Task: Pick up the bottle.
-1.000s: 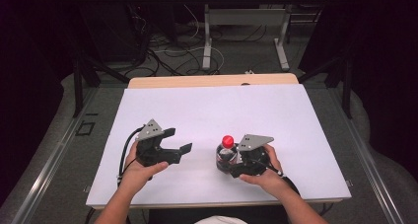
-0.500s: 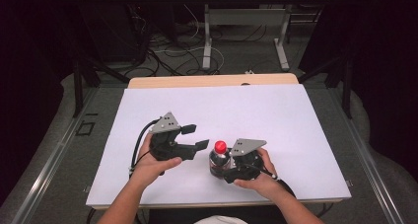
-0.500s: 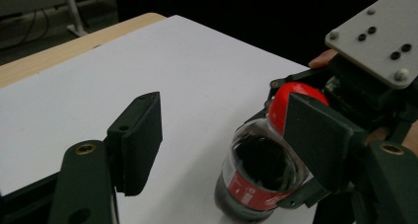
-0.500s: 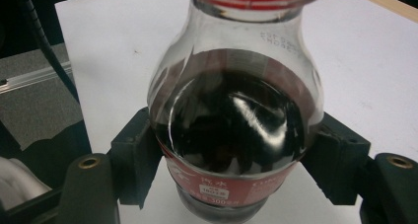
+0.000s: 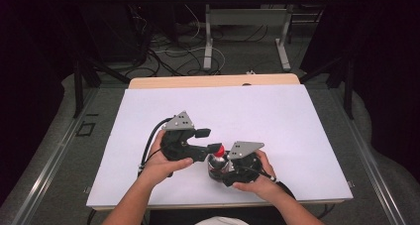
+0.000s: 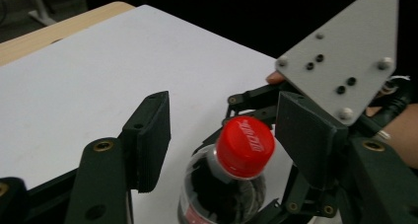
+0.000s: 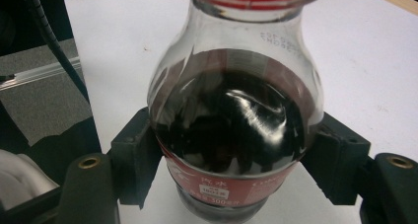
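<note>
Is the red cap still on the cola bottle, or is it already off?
On. The red cap sits on the neck of the cola bottle, between the left gripper's jaws, which have just been closing.

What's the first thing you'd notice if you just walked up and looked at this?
The bright red cap jumps out: it tops a small bottle of dark fizzy drink, near the front middle of the white table. The right tool squeezes the bottle's body from both sides. The left tool has just been closing, its jaws either side of the cap, not yet touching it.
</note>
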